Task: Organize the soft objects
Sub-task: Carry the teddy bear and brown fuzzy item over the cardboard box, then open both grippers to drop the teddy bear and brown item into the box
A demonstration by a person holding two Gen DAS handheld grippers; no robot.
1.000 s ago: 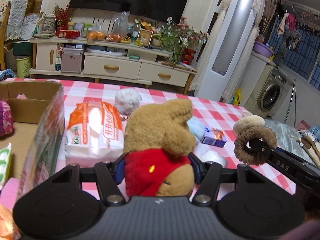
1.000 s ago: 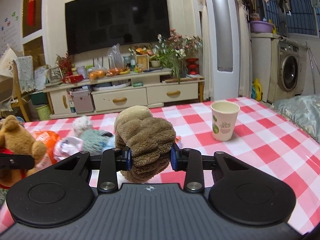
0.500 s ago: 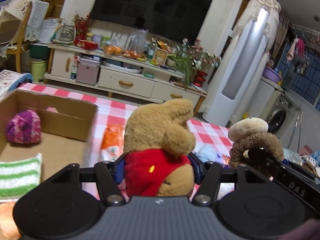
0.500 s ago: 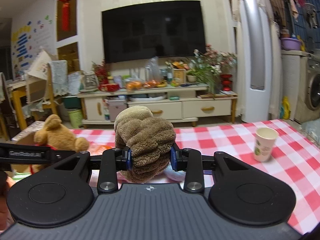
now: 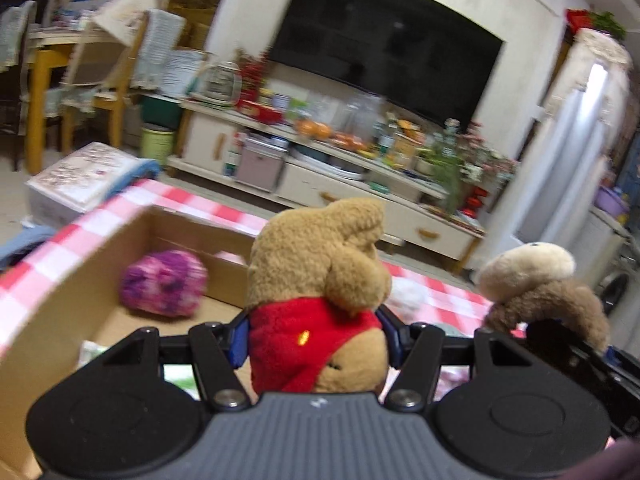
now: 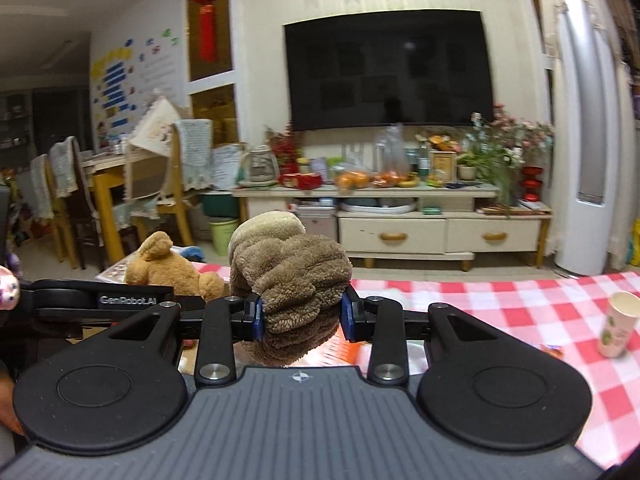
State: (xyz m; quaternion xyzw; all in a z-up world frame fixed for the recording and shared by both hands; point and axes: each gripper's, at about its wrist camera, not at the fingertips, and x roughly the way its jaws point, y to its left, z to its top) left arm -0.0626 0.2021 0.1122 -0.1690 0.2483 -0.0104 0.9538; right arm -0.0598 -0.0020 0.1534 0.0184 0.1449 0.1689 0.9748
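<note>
Living room with a wall-mounted television (image 6: 388, 70) above a low cream cabinet (image 6: 400, 232) crowded with fruit and flowers; in the foreground, a table (image 6: 520, 304) under a red-and-white checked cloth. Left gripper (image 5: 314, 340): closed on a tan teddy bear (image 5: 320, 272) in a red shirt, blue pads pressing its body on either side, held above the near edge of an open cardboard box (image 5: 72, 280) at the left. Inside the box, a purple knitted ball (image 5: 164, 282) lies near the far wall. Right gripper (image 6: 302, 316): closed on a brown fleecy plush toy (image 6: 292, 276) with a paler cream head, held clear of the table, to the right of the bear. A paper cup (image 6: 618, 324) stands upright at the far right of the table
</note>
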